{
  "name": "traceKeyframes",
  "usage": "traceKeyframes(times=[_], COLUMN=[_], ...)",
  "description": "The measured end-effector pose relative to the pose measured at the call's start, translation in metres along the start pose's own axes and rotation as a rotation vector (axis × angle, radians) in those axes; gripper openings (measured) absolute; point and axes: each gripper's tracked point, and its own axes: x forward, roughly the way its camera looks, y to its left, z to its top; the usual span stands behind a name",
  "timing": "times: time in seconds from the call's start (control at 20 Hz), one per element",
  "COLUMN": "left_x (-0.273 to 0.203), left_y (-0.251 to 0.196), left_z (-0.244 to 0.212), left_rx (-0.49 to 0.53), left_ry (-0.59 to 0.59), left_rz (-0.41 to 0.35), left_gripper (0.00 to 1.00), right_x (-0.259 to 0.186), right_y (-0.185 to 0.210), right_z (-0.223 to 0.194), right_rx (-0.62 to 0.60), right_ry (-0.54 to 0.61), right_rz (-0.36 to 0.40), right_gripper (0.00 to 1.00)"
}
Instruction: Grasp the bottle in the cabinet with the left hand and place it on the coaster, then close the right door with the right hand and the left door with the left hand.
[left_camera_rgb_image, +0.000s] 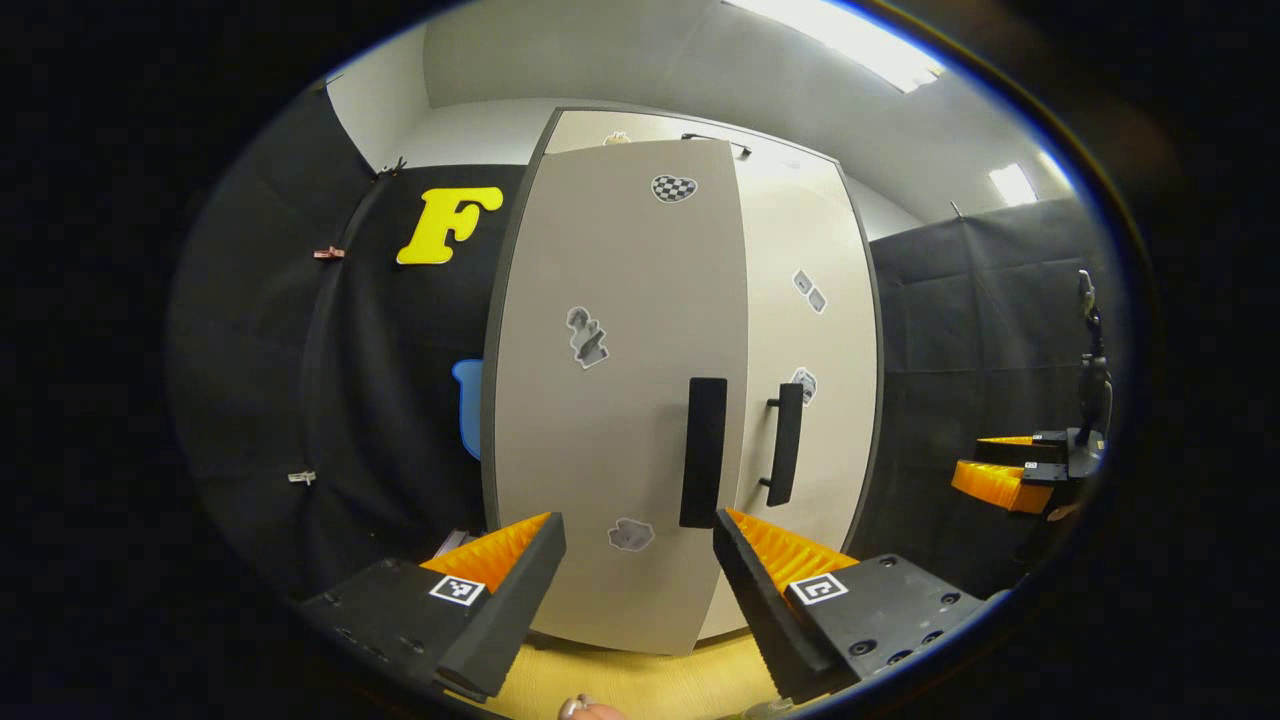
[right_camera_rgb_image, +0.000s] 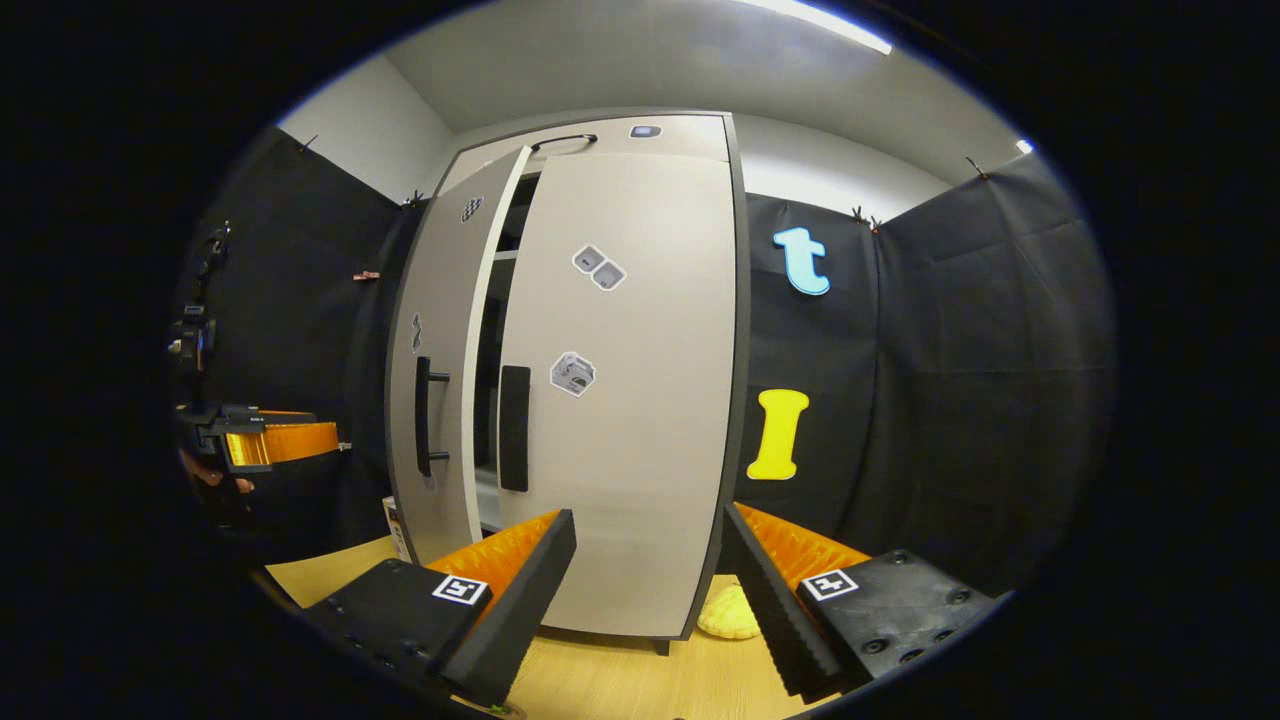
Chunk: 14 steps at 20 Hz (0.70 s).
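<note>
step: push the left door (left_camera_rgb_image: 620, 400) shut | left gripper (left_camera_rgb_image: 640, 590) fingers spread wide, empty, near its handle (left_camera_rgb_image: 703, 452) | right gripper (right_camera_rgb_image: 650, 600) spread too | right door (right_camera_rgb_image: 625, 390) looks shut | bottle: can't tell where | tip: push flat beside the handle, slowly

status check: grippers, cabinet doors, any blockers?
Left gripper open, empty. Right gripper open, empty. Right door almost shut; left door ajar. Nothing blocking.

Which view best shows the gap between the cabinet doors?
The right gripper view: the left door stands ajar from the right door, with shelves visible between. In the left gripper view the left door overlaps that gap.
</note>
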Motion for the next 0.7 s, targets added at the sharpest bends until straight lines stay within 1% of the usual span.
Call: traceKeyframes(times=[0.15, 0.25, 0.5, 0.7], left_x=[-0.001, -0.002, -0.004, -0.002], left_y=[0.004, 0.004, -0.002, 0.0], left_z=[0.0, -0.003, -0.003, -0.005], left_rx=[0.024, 0.035, 0.003, 0.006], left_ry=[0.011, 0.026, 0.013, 0.019], left_rz=[0.002, 0.006, -0.009, -0.009], left_gripper=[0.95, 0.94, 0.94, 0.94], right_x=[0.007, 0.01, 0.013, 0.011], right_y=[0.005, 0.003, 0.011, 0.008], right_z=[0.002, -0.003, 0.006, 0.005], right_rx=[-0.025, -0.029, 0.026, 0.012], right_ry=[-0.014, 0.007, -0.006, -0.004], right_rz=[0.012, 0.015, 0.045, 0.032], right_gripper=[0.98, 0.98, 0.98, 0.98])
